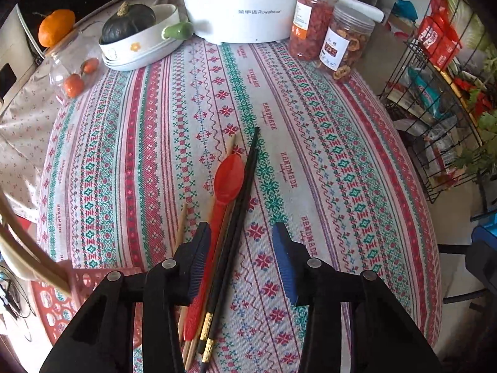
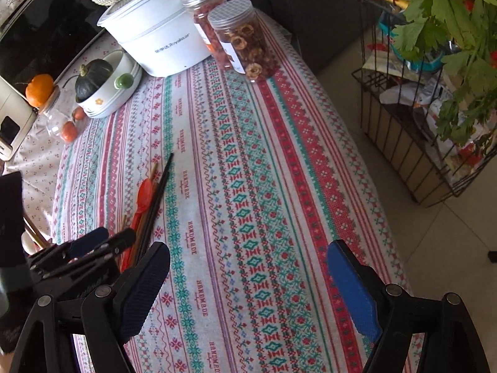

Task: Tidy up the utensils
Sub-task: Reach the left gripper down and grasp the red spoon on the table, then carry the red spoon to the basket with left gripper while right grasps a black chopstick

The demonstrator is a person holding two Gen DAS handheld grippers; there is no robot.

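Observation:
A red plastic spoon [image 1: 228, 177], a pair of black chopsticks [image 1: 248, 171] and light wooden chopsticks [image 1: 231, 143] lie in a bundle on the patterned tablecloth [image 1: 326, 143]. My left gripper [image 1: 242, 233] points down over their handles. The bundle runs between its jaws, close against the left pad, while the right pad stands apart over bare cloth. From the right wrist view, the spoon [image 2: 145, 192] and black chopsticks [image 2: 161, 183] lie to the left, with the left gripper [image 2: 108, 237] over them. My right gripper [image 2: 248, 251] is open above the cloth with nothing between its fingers.
A red perforated basket [image 1: 62, 295] sits at the lower left beside wooden handles [image 1: 25, 248]. At the back stand a white cooker [image 1: 242, 9], two snack jars [image 1: 313, 21], a bowl with a dark squash [image 1: 129, 21] and a glass jar [image 1: 71, 62]. A wire rack [image 2: 413, 130] stands right of the table.

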